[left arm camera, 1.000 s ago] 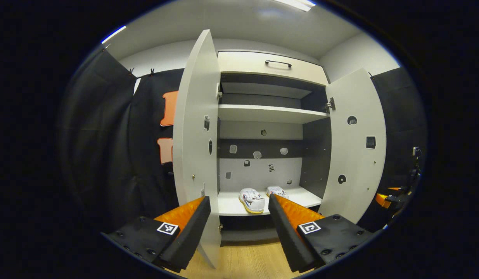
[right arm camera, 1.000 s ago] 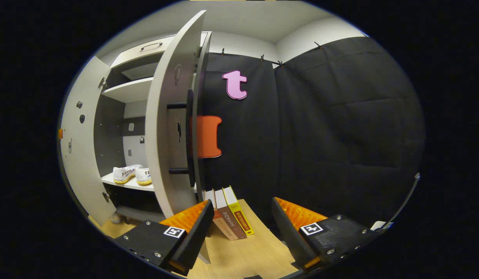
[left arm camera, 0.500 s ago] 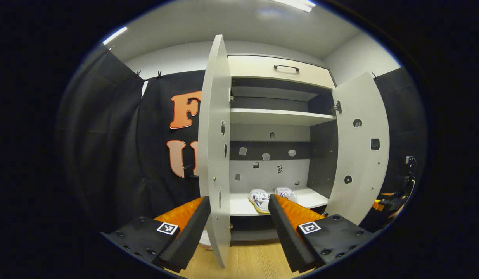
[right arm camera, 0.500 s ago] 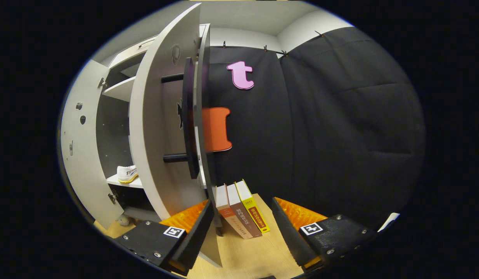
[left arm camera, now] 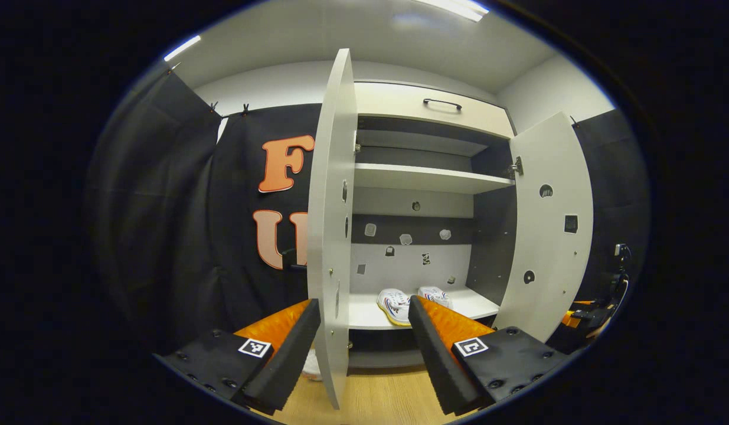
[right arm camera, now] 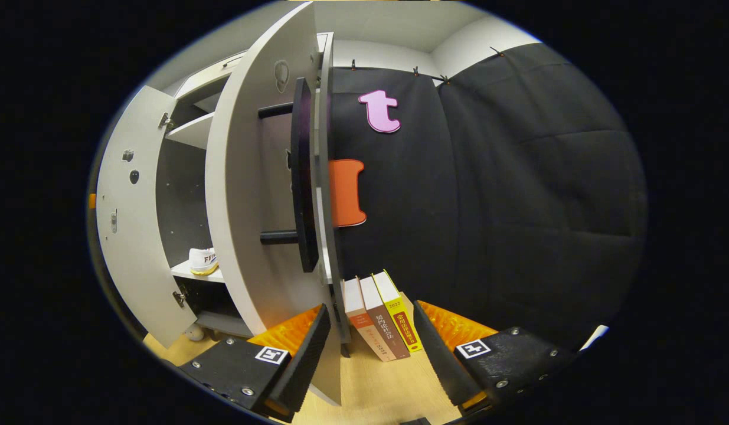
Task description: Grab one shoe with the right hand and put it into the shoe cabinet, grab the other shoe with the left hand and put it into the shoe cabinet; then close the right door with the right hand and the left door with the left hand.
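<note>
The right door (right arm camera: 246,195) stands open just ahead of the spread fingers (right arm camera: 308,360); three books (right arm camera: 382,321) lean beside it on the floor.

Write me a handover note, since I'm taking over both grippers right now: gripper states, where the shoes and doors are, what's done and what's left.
Left gripper: open, empty, with the left door's edge between its fingers, not gripped.
Right gripper: open, empty, beside the right door near its handle.
Shoes: both side by side on the lower shelf in the shoe cabinet.
Done: both shoes stowed.
Left: both doors are still open. Close the right door with the right gripper, then the left door with the left.
</note>
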Tool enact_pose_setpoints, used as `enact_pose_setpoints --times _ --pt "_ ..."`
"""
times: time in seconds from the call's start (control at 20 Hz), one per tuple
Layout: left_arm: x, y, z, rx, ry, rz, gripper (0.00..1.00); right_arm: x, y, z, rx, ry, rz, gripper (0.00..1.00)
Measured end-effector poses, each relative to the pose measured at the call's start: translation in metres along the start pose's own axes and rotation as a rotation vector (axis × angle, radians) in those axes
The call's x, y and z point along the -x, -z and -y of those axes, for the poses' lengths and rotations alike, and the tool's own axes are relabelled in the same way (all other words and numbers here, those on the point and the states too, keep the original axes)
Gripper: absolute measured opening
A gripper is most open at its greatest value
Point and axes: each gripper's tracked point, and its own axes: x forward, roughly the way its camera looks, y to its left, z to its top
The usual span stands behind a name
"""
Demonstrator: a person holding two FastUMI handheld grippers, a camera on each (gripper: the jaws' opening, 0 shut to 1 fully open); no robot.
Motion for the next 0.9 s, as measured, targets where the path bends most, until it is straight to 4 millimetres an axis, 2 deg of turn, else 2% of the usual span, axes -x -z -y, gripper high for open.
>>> enact_pose_setpoints --times 0.2,0.25,0.35,0.4,0.6,0.7,0.9 --pt "0.000 0.002 -0.007 0.006 0.000 0.003 0.95 -0.004 0.002 -0.039 0.011 -0.064 -0.008 0.88" --pt "0.001 0.002 -0.009 0.013 -0.003 0.003 0.99 -0.006 0.002 -0.048 0.010 -0.079 -0.011 0.88" --pt "0.003 0.003 -0.017 0.024 -0.013 0.004 0.95 -0.010 0.005 -0.066 0.001 -0.109 -0.019 0.88" --pt "0.004 0.004 -0.022 0.024 -0.024 0.004 0.99 -0.012 0.006 -0.075 -0.003 -0.125 -0.023 0.88" --pt "0.015 0.004 -0.047 0.021 -0.073 0.005 0.97 -0.021 0.008 -0.106 -0.004 -0.164 -0.023 0.88" --pt "0.018 0.004 -0.059 0.026 -0.095 0.009 0.97 -0.028 0.008 -0.122 -0.012 -0.181 -0.023 0.88" --pt "0.022 0.006 -0.077 0.029 -0.133 0.011 0.97 -0.056 0.010 -0.152 -0.037 -0.208 -0.027 0.91"
